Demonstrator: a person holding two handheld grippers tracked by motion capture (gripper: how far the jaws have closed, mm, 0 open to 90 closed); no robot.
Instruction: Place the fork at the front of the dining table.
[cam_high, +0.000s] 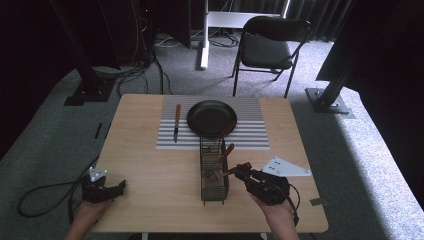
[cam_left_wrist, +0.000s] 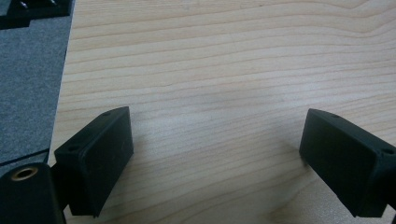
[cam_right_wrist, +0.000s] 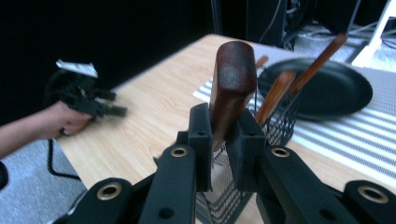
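Observation:
A black wire utensil basket (cam_high: 214, 186) stands on the wooden table (cam_high: 150, 170) in front of a black plate (cam_high: 212, 117). Wooden-handled utensils (cam_high: 226, 151) lean out of it. My right gripper (cam_high: 235, 171) is at the basket's right rim. In the right gripper view it (cam_right_wrist: 225, 126) is shut on a dark wooden handle (cam_right_wrist: 232, 77) that stands upright between the jaws; two more handles (cam_right_wrist: 275, 95) lean behind. My left gripper (cam_high: 119, 186) rests low at the table's front left, open, with bare wood between its fingers (cam_left_wrist: 100, 158).
A striped placemat (cam_high: 252, 135) lies under the plate, with a wooden-handled knife (cam_high: 176, 122) on its left part. A folding chair (cam_high: 267, 47) and stand bases sit on the carpet beyond the table. The table's left edge (cam_left_wrist: 65, 93) runs close to the left gripper.

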